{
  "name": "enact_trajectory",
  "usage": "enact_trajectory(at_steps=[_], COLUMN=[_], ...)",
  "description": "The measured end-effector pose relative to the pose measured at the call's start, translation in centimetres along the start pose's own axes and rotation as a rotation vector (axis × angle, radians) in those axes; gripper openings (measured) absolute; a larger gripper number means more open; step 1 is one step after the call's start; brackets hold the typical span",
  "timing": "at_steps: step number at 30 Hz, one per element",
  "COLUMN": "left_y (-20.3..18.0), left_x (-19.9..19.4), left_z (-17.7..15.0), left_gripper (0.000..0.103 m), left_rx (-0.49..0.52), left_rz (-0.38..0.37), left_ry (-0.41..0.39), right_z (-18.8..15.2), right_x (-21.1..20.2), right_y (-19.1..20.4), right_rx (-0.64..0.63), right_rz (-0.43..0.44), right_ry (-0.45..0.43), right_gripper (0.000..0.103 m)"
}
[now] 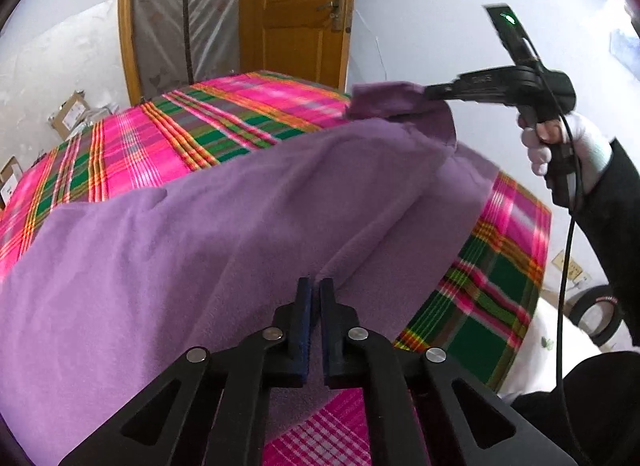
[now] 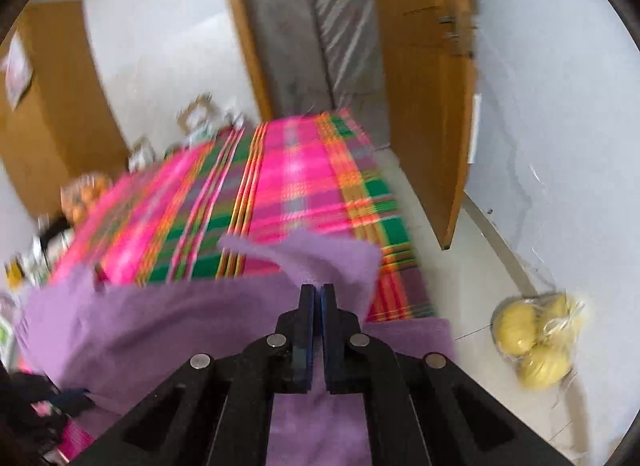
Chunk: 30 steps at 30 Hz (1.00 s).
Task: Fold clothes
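A purple fleece garment (image 1: 224, 234) lies spread over a bed with a pink and green plaid cover (image 1: 224, 121). My left gripper (image 1: 316, 286) is at the garment's near edge, jaws shut on a raised ridge of the cloth. In the same view my right gripper (image 1: 430, 92), held by a white-gloved hand (image 1: 560, 137), pinches the garment's far right corner and holds it above the bed. The right wrist view is blurred; there the right gripper (image 2: 318, 290) is shut on the lifted purple garment (image 2: 152, 326), whose corner flops over beyond the tips.
A wooden door (image 1: 296, 13) and a plastic-sheeted opening (image 1: 176, 17) stand behind the bed. Cardboard boxes (image 1: 70, 113) sit on the floor at the far left. A bag of yellow fruit (image 2: 532, 342) lies on the floor right of the bed. A black tape roll (image 1: 596, 314) lies low right.
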<state>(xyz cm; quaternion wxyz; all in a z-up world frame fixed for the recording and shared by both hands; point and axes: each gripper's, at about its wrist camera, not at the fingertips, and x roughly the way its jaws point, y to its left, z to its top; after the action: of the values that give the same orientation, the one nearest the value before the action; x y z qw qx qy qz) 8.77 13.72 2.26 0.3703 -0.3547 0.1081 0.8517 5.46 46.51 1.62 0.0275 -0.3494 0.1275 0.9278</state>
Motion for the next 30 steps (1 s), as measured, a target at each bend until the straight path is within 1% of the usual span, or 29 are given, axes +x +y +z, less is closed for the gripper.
enact_trajectory(at_steps=[2, 5, 8, 12, 14, 15, 16, 17, 19, 22, 25, 28, 30], left_y=[0.2, 0.5, 0.5, 0.3, 0.3, 0.2, 0.3, 0.3, 0.5, 0.8, 0.9, 1.0, 1.0], left_x=[-0.8, -1.6, -2.0, -1.0, -0.6, -0.5, -0.4, -0.3, -0.1, 0.2, 0.5, 0.6, 0.6], left_z=[0.2, 0.3, 0.0, -0.7, -0.9, -1.0, -1.1, -1.1, -1.2, -1.3, -1.5, -1.5, -1.4], left_gripper=[0.003, 0.003, 0.003, 0.003, 0.003, 0.003, 0.003, 0.003, 0.003, 0.003, 0.003, 0.003, 0.003], left_rx=[-0.011, -0.027, -0.033, -0.031, -0.031, -0.032, -0.035, -0.039, -0.05, -0.065, -0.079, -0.082, -0.081], left_rz=[-0.014, -0.038, -0.058, -0.065, -0.067, -0.068, -0.068, -0.068, -0.068, -0.068, -0.07, -0.07, -0.068], left_ry=[-0.021, -0.041, -0.042, -0.002, 0.013, 0.016, 0.017, 0.018, 0.021, 0.028, 0.033, 0.034, 0.035], right_z=[-0.3, -2.3, -4.2, -7.1, -7.8, -7.8, -7.8, -7.6, -7.2, -6.8, -7.0, -7.1, -6.8], right_x=[-1.7, -3.1, -4.4, -4.0, -3.6, -3.7, -3.8, -3.9, -4.0, -3.5, -2.5, -1.3, -0.8], right_y=[-1.8, -4.0, -6.2, -8.2, -8.4, -8.1, -7.7, -7.0, -5.5, -2.8, -0.4, 1.0, 1.6], right_rx=[0.085, 0.192, 0.295, 0.358, 0.344, 0.314, 0.278, 0.228, 0.123, -0.077, -0.273, -0.388, -0.42], right_rz=[0.011, 0.019, 0.026, 0.004, -0.018, -0.034, -0.05, -0.069, -0.108, -0.167, -0.237, -0.291, -0.3], right_ry=[-0.029, -0.026, -0.021, 0.045, 0.069, 0.068, 0.066, 0.059, 0.045, 0.046, 0.057, 0.061, 0.054], right_gripper=[0.003, 0.003, 0.003, 0.003, 0.007, 0.008, 0.015, 0.027, 0.035, 0.038, 0.042, 0.042, 0.042])
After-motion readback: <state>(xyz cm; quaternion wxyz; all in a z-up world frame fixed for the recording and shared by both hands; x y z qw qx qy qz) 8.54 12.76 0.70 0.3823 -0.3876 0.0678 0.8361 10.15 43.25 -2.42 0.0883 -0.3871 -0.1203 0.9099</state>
